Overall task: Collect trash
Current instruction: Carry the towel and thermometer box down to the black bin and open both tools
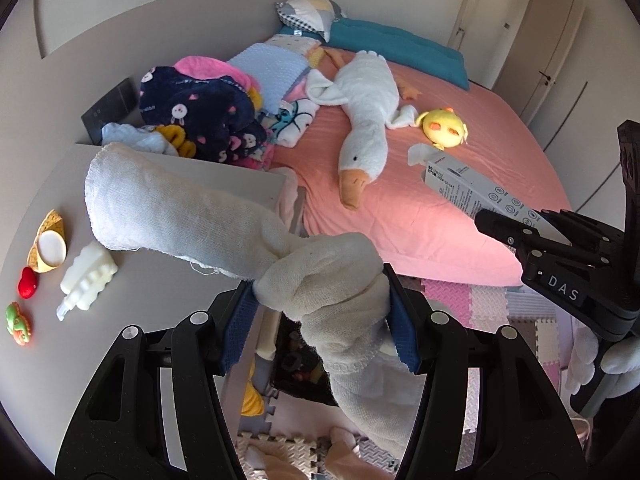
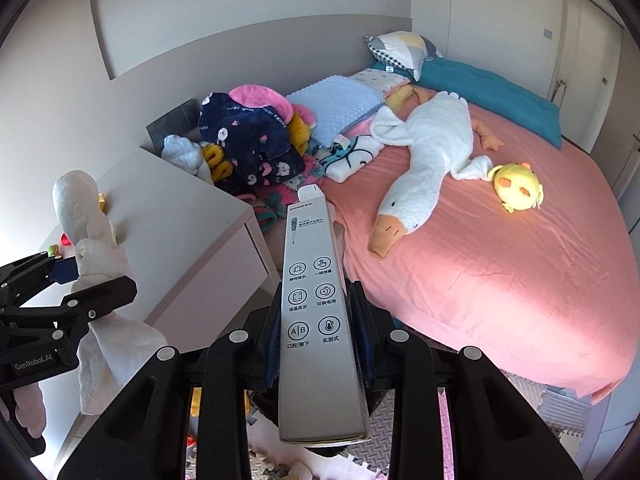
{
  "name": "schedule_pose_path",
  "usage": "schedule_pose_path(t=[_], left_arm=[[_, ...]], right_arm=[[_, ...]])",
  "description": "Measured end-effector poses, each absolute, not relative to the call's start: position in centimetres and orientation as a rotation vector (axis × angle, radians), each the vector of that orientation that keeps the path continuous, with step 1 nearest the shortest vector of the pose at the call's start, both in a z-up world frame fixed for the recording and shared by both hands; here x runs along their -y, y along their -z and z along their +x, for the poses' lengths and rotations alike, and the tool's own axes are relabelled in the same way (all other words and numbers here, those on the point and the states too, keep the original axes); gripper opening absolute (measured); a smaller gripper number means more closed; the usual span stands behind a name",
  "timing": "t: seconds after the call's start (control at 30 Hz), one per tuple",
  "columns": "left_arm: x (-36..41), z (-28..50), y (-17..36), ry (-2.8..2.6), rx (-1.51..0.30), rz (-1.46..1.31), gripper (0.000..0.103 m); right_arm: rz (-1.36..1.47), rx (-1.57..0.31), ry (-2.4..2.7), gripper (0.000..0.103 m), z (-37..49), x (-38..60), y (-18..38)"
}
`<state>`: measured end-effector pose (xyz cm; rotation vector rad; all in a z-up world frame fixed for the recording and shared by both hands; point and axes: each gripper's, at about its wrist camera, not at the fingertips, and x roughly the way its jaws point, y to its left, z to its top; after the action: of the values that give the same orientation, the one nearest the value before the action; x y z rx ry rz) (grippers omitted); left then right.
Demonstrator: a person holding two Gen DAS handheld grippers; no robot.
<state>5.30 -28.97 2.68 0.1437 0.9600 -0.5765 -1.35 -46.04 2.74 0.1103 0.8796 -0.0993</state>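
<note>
Your left gripper (image 1: 320,312): blue-padded jaws clamped on knotted cream-white cloth sock (image 1: 192,208), knot between pads, one end jutting up-left over pale grey bedside cabinet (image 1: 48,184), other end hanging below jaws. Your right gripper (image 2: 316,344): jaws narrow, pinching long white cardboard thermometer box (image 2: 312,300) by its sides, box pointing away toward pink-sheeted bed (image 2: 500,280). White plush goose (image 2: 420,172) and yellow plush chick (image 2: 518,188) lie on bed, well apart from both grippers.
</note>
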Motion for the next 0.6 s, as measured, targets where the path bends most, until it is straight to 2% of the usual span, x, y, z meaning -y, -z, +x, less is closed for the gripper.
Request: schedule_pose_path(t=[0.2, 0.27, 0.3, 0.33, 0.37, 0.4, 0.43, 0.6], left_arm=[[31.2, 4.3, -2.0, 0.622, -0.979, 0.191, 0.058], [31.8, 4.0, -1.6, 0.648, -0.992, 0.21, 0.061], [32.2, 3.9, -1.4, 0.668, -1.003, 0.22, 0.061], [32.4, 3.8, -1.2, 0.674, -1.009, 0.226, 0.068], [32.6, 3.7, -1.1, 0.672, -1.011, 0.229, 0.079], [32.7, 3.6, -1.1, 0.669, -1.011, 0.228, 0.085], [32.8, 3.6, -1.1, 0.664, -1.01, 0.229, 0.091], [32.8, 4.0, -1.1, 0.633, -1.013, 0.243, 0.091]], right_arm=[[0.132, -0.887, 0.129, 0.032, -1.6, 47.5, -2.4], [0.139, -0.889, 0.136, 0.033, -1.5, 47.9, -2.3], [0.141, -0.893, 0.141, 0.037, -1.3, 48.0, -2.2], [0.138, -0.896, 0.145, 0.048, -1.1, 48.2, -2.2], [0.127, -0.89, 0.163, 0.054, -1.0, 48.2, -2.4], [0.116, -0.876, 0.18, 0.061, -1.0, 48.2, -2.6], [0.109, -0.862, 0.197, 0.063, -1.0, 48.4, -2.8], [0.155, -0.837, 0.221, 0.063, -1.2, 49.8, -3.5]])
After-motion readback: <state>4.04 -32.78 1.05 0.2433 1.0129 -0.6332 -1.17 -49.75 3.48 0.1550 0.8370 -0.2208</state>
